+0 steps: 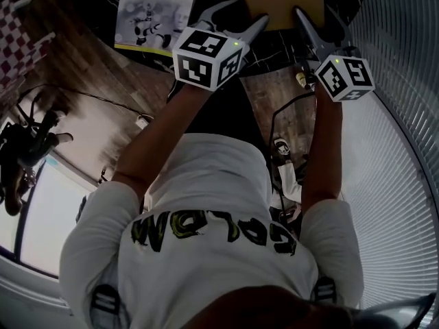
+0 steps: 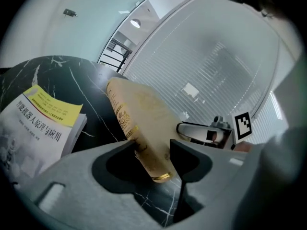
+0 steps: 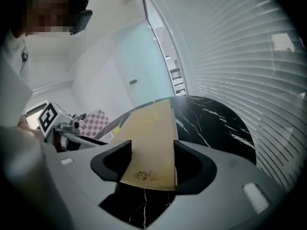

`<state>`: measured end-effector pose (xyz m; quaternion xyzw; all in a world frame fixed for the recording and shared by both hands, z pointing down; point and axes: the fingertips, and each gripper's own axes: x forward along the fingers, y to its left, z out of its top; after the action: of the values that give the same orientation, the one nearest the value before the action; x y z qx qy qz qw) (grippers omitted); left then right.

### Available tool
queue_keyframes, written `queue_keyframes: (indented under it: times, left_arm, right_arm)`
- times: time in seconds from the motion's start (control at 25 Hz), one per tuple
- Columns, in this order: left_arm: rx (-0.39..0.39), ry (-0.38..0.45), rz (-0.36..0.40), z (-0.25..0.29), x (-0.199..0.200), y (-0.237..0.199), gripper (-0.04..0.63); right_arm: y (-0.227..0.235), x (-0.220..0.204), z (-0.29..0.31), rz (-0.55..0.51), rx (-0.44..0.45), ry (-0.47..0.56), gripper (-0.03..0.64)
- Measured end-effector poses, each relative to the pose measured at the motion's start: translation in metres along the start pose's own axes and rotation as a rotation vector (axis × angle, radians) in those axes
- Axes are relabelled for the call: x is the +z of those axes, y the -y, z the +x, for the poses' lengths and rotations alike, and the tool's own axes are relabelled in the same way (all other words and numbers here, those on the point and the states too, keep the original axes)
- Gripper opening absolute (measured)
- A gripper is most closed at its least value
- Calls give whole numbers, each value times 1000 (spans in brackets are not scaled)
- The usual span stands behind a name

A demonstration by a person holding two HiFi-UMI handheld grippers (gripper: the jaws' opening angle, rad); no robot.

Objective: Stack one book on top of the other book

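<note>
While holding it tilted over the black marble table [image 2: 62, 80], clamping the tan book [image 2: 144, 114] with left gripper [image 2: 152, 147] and right gripper [image 3: 152, 147], beside the white-and-yellow book [image 2: 38, 128].

Left book [image 1: 154, 9] on table [image 1: 274, 43], right book [image 1: 281, 2] beside it

Arms extended; left gripper [image 2: 152, 150], right gripper [image 3: 152, 151] jaws apparently clamped.
</note>
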<state>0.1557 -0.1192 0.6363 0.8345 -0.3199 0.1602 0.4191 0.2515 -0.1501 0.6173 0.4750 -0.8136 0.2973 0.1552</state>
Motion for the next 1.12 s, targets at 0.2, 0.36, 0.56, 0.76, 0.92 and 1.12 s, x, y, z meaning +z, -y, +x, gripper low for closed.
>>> queue_keyframes:
  times: [0.2,0.36,0.56,0.76,0.92,1.12]
  left_arm:
    - [-3,28,41,-21,22,17,233]
    - [-15,47,57,-41,34,33,233]
    - [-25,72,89,-71,45,55,232]
    - [-55,65,97,-104,48,81,232]
    - [-63,74,124,-129,55,95,232]
    - [-64,85,133,-139,62,101,232]
  right_arm:
    - [-17,19,-24,15,-21,49,272]
    - [-34,32,-46,13,-42,84,270]
    - [-60,46,-76,17,-67,120,267]
    - [-89,58,-111,-3,-110,132,267]
    - [-111,68,-129,-7,-126,165,267]
    - [-121,74,-138,-4,-141,176,266]
